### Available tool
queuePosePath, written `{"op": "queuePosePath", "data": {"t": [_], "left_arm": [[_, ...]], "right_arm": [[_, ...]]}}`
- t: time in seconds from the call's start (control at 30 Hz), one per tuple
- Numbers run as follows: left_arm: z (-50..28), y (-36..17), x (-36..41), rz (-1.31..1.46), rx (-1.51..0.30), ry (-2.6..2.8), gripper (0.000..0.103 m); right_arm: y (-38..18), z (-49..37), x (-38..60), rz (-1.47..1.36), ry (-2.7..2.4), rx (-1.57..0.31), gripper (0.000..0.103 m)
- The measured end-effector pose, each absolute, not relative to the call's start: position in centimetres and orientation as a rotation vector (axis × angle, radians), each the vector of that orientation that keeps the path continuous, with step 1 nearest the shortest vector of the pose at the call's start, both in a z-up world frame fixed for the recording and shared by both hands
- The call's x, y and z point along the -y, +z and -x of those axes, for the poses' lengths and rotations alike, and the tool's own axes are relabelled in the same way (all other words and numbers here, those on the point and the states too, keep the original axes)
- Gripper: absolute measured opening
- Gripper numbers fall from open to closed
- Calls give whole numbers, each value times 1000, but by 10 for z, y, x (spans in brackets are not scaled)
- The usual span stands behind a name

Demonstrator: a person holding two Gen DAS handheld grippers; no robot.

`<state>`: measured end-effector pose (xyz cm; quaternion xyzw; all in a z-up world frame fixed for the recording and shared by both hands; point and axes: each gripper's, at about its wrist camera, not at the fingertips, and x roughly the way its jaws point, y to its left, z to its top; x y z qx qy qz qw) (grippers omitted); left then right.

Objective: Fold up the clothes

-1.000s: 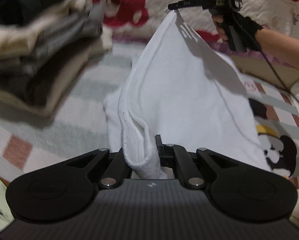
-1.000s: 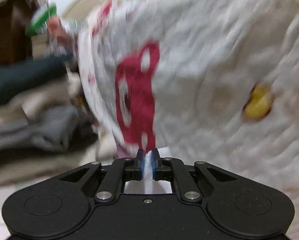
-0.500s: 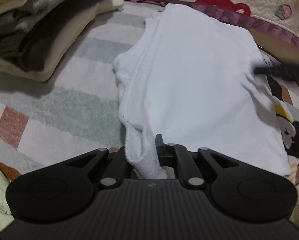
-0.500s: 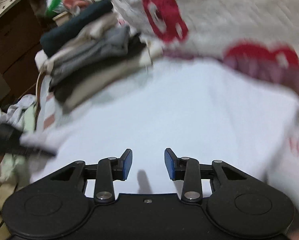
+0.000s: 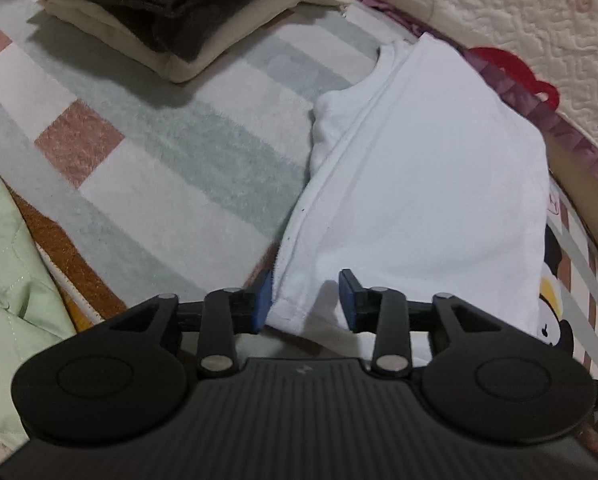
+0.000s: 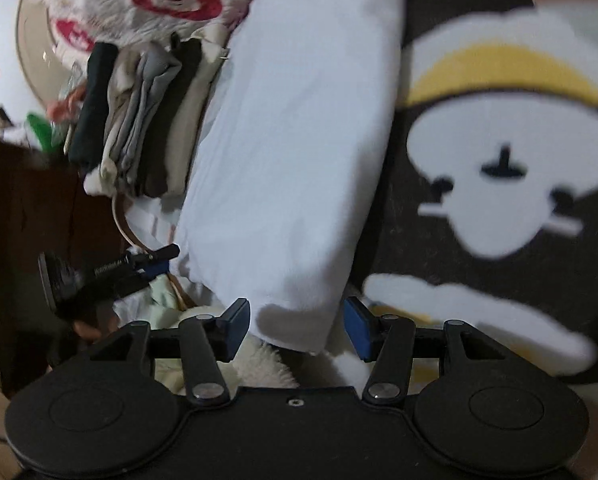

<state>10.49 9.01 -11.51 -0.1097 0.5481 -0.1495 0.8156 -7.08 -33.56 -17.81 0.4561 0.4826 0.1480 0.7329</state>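
The pile of folded clothes is cut off by the top edge in the left wrist view. The bear picture on the blanket is blurred in the right wrist view. The bottom of the white shirt is hidden behind the right gripper.

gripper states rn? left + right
Left gripper: open, jaws either side of the white garment's near corner, not clamped.
Right gripper: open, jaws straddling the garment's folded end, holding nothing.
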Motion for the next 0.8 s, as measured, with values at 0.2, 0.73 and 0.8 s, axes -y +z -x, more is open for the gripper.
{"op": "queuePosePath", "data": {"t": [0.2, 0.73, 0.8], "left_arm": [[-108, -122, -82, 220, -1156, -317, 41], [-43, -76, -66, -67, -842, -559, 58], [-34, -83, -51, -168, -860, -610, 58]], "right_arm": [[-202, 62, 323, -1179, 335, -1002, 54], [-121, 10, 309, -1182, 528, -890, 16], [-120, 10, 310, -1193, 509, -890, 16]]}}
